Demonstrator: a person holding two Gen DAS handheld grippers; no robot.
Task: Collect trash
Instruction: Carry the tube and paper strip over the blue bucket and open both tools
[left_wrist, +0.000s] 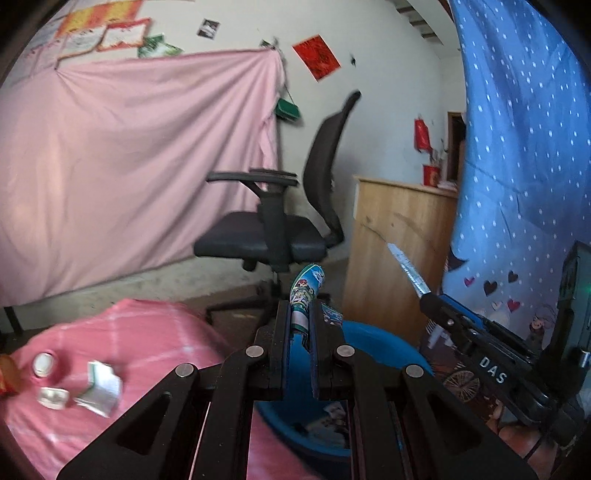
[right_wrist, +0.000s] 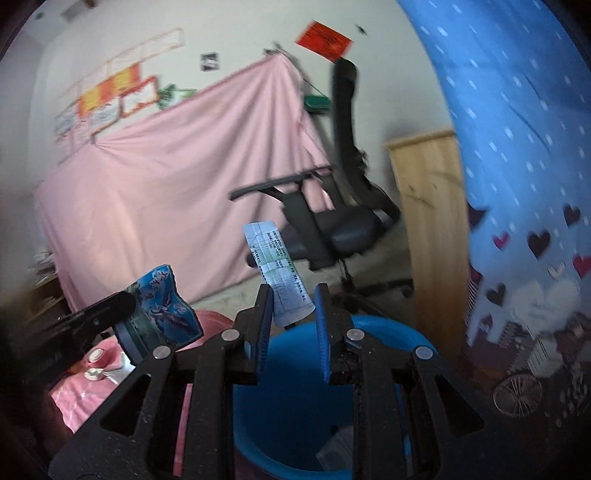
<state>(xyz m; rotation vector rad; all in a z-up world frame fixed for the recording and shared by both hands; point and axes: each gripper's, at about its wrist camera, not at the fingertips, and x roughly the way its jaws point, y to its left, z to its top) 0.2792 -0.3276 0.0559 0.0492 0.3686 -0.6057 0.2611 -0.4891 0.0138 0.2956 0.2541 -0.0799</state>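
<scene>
My left gripper (left_wrist: 300, 306) is shut on a blue-green printed packet (left_wrist: 306, 291) that sticks up past its fingertips. It hovers over the near-left rim of a blue bin (left_wrist: 388, 339). My right gripper (right_wrist: 293, 291) is shut on a white printed carton (right_wrist: 284, 273), also above the blue bin (right_wrist: 388, 332). From the left wrist view the right gripper (left_wrist: 428, 299) shows at the right with the carton (left_wrist: 406, 267) edge-on. The right wrist view shows the left gripper (right_wrist: 122, 306) with its packet (right_wrist: 162, 310) at the left. Crumpled paper (left_wrist: 99, 387) and a round cap (left_wrist: 44, 363) lie on the pink tablecloth (left_wrist: 147, 332).
A black office chair (left_wrist: 280, 236) stands behind the bin, with a wooden cabinet (left_wrist: 399, 251) to its right. A blue dotted curtain (left_wrist: 517, 147) hangs close on the right. A pink sheet (left_wrist: 129, 166) covers the back wall. Some scraps (right_wrist: 336, 450) lie inside the bin.
</scene>
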